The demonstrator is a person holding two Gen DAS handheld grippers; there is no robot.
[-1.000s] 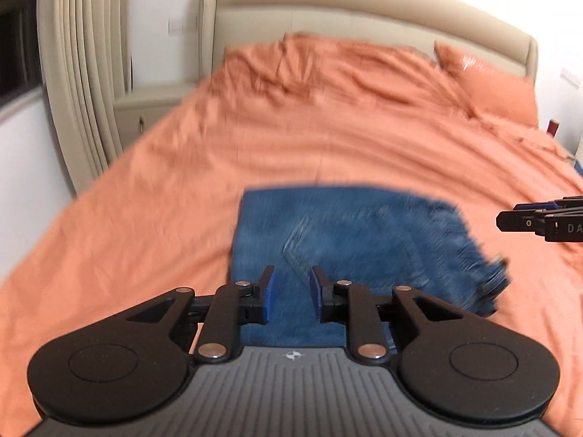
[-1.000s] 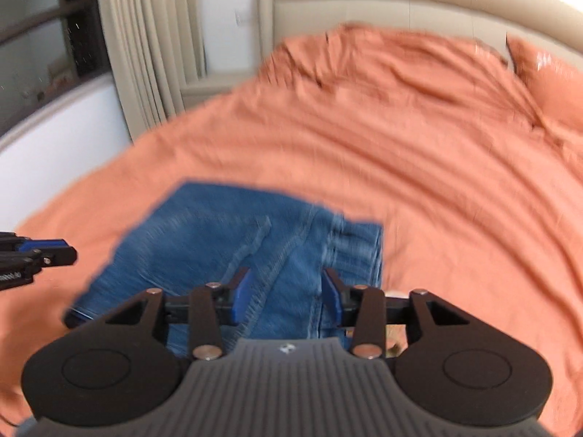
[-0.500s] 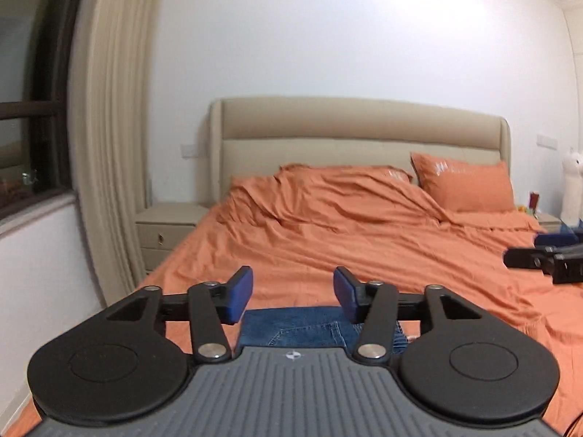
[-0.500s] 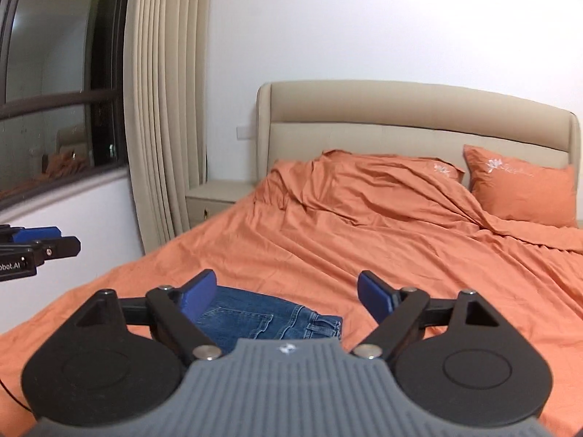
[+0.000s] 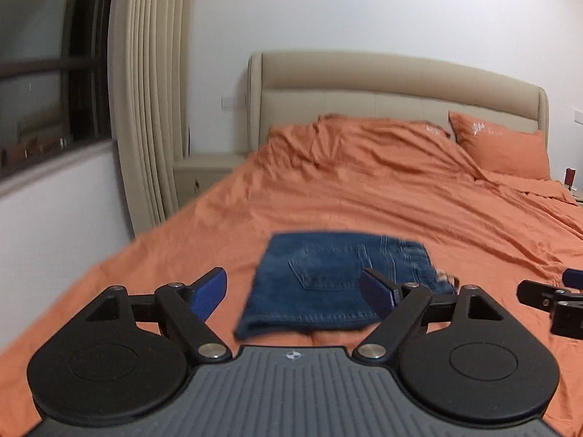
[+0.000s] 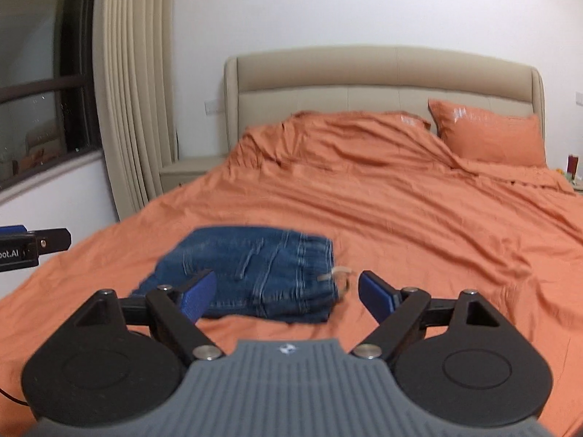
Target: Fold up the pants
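The left claw [image 5: 293, 293] hangs above the foot end of the bed with its blue-padded fingers [image 5: 209, 293] spread wide and nothing between them. The right claw [image 6: 280, 293] is likewise wide apart and empty, raised over the same end.

Just beyond both lie the pants [image 5: 337, 284], blue denim folded into a compact rectangle with a back pocket facing up. They rest flat on the orange sheet [image 5: 419, 204] near the foot edge of the bed, nearer its left side; a pale tag [image 6: 337, 273] sticks out at their right edge. Neither claw touches them.

Farther up, the sheet is rumpled toward the beige headboard [image 6: 382, 80], with an orange pillow [image 6: 488, 138] in the far right corner. Beige curtains [image 5: 145, 109] and a nightstand [image 5: 204, 167] stand beside the bed's left edge.
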